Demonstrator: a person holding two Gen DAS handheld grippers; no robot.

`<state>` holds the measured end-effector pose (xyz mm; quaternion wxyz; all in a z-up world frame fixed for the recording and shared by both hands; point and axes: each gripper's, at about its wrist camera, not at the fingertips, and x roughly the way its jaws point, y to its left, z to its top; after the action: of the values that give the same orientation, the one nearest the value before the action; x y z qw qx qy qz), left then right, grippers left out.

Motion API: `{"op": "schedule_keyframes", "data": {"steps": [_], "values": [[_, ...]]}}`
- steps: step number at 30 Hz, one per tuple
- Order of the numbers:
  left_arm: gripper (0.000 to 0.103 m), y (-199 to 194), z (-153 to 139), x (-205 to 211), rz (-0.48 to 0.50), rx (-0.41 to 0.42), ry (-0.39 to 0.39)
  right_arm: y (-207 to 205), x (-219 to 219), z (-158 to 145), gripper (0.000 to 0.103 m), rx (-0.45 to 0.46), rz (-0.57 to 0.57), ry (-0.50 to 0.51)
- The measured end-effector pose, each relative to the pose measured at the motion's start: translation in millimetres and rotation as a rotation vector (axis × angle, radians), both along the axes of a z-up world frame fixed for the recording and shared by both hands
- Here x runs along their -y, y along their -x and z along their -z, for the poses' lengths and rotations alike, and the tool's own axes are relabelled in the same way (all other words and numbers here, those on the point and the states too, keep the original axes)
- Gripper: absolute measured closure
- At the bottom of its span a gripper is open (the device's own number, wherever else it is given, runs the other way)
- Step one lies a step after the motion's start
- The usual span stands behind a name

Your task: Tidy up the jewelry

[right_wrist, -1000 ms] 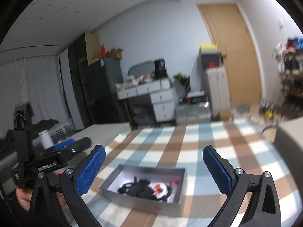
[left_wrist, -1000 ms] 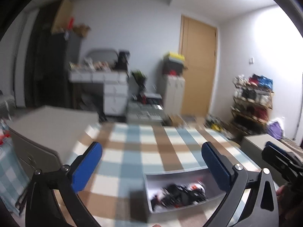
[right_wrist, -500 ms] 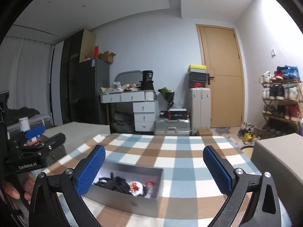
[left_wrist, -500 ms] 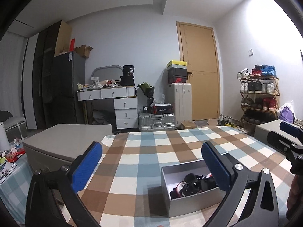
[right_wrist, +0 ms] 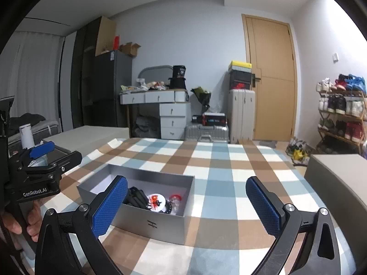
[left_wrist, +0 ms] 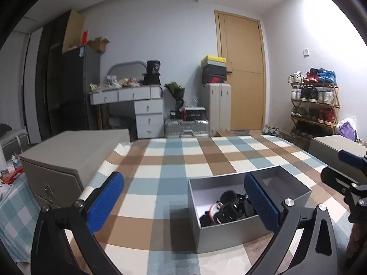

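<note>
The grey box (right_wrist: 151,223) sits on the checked counter (right_wrist: 220,167) with tangled jewelry (right_wrist: 158,202) inside. The left gripper (left_wrist: 183,202) and right gripper (right_wrist: 187,205) hang above the box, both spread wide apart, holding nothing.

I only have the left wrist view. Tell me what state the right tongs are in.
Observer: The right tongs are open, with nothing gripped between them.
Operator: Report what my own finger hides inside the grey box.
Observer: In the grey box, a white disc with red print lies beside the black tangle.
Operator: Describe the box wall facing the right camera.
Observer: It bears a small H-shaped mark.
</note>
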<state>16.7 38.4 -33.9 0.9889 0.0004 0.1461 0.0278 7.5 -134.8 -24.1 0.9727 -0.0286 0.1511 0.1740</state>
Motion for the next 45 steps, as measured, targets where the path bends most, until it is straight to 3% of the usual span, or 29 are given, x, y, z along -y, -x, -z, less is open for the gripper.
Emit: {"op": "schedule_keyframes", "data": {"steps": [9,45], "values": [[0.001,6.1,-1.7,0.6,-0.024,-0.023,0.007,-7.4,-0.6,3.8,0.000,-0.041,-0.013,0.007],[0.001,5.5,-4.0,1.7,-0.017,-0.024,0.009,-5.2,-1.2,1.9,0.000,-0.035,-0.024,0.009]]}}
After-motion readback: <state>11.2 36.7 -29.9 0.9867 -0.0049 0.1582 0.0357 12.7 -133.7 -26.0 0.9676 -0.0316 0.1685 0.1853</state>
